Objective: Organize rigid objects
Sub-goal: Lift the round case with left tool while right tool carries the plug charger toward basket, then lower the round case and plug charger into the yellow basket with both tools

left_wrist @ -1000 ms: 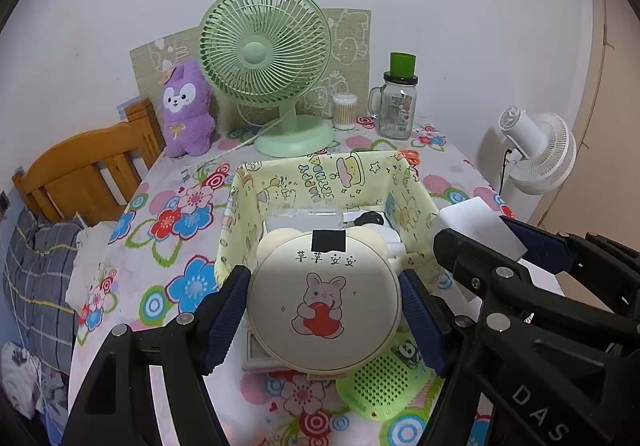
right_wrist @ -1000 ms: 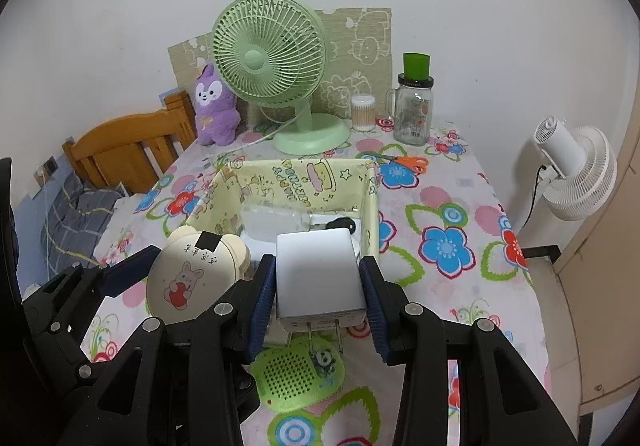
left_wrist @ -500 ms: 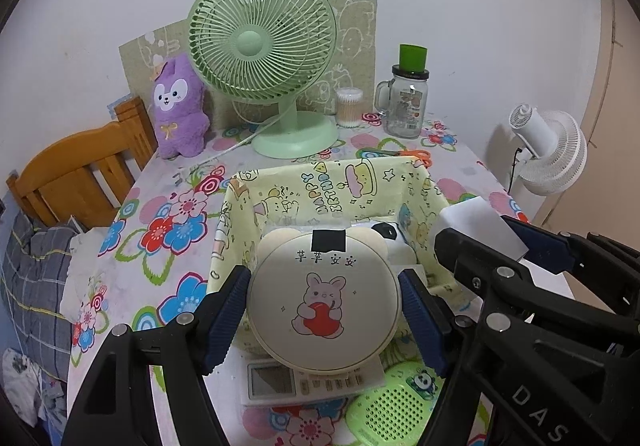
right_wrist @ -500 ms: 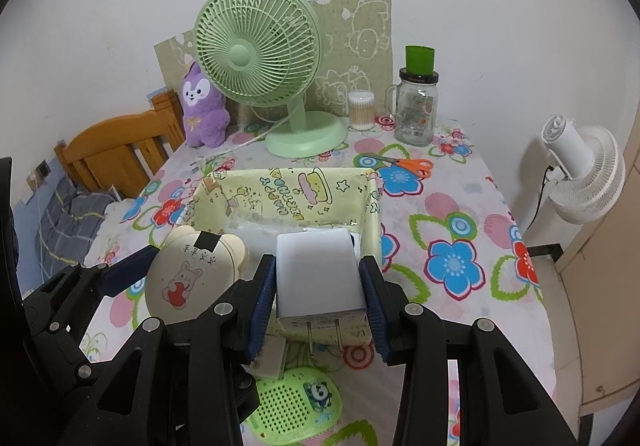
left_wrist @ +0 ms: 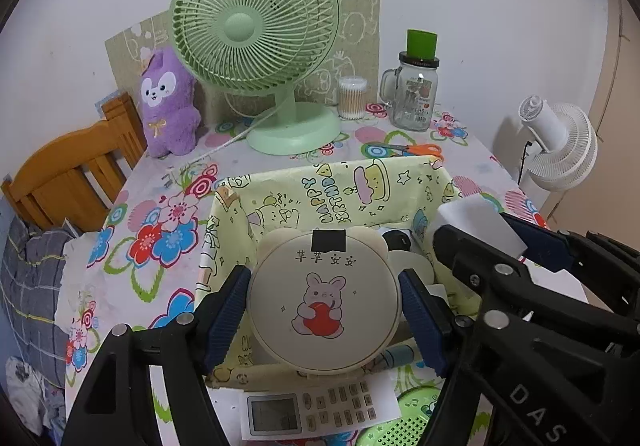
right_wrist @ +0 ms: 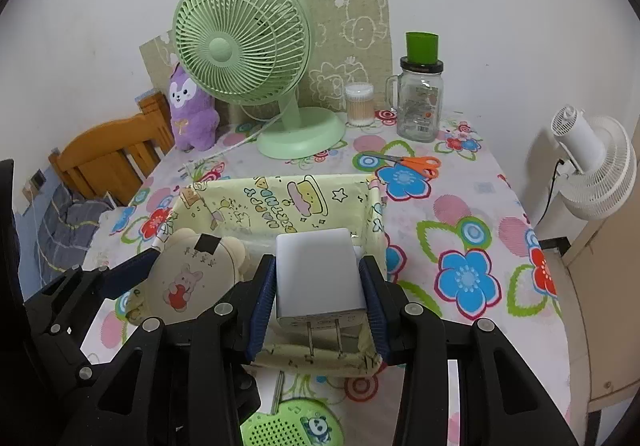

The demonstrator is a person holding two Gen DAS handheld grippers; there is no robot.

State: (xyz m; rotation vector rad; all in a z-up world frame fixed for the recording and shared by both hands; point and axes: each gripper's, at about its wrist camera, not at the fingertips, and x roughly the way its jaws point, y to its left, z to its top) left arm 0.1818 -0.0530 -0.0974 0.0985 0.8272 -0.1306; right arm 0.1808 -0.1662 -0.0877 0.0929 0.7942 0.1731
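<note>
Over the yellow box on the flowered desk, the left claw clamps a round cream case with a rabbit picture, while beside it the right claw grips a white charger, prongs toward the camera, above the box's near right corner.

Each camera sits just behind its own fingers, looking forward and downward. Both views share the yellow fabric bin close ahead and the green fan beyond.
</note>
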